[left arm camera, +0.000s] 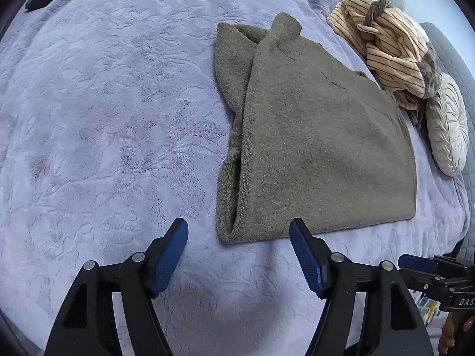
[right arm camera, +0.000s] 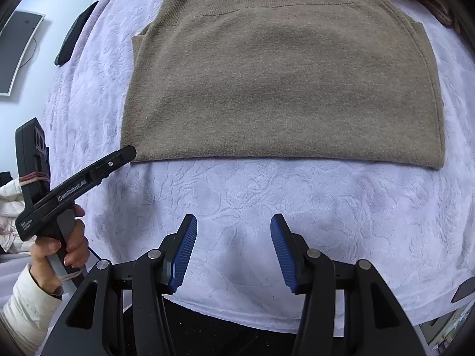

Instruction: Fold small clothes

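A grey-brown knitted sweater [left arm camera: 320, 136] lies folded flat on the lilac blanket [left arm camera: 104, 118], its sleeve folded under along the left side. My left gripper [left arm camera: 239, 228] is open and empty, hovering just before the sweater's near left corner. In the right wrist view the sweater [right arm camera: 282, 83] fills the upper middle. My right gripper [right arm camera: 233, 222] is open and empty over bare blanket [right arm camera: 267, 207], short of the sweater's near edge. The left gripper [right arm camera: 129, 151] shows from the side at the sweater's near left corner, held in a hand.
A striped beige garment [left arm camera: 386, 44] lies heaped at the far right beside a round white cushion [left arm camera: 448, 124]. A dark flat object [right arm camera: 74, 35] lies on the blanket at the far left. The bed's edge runs close below my right gripper.
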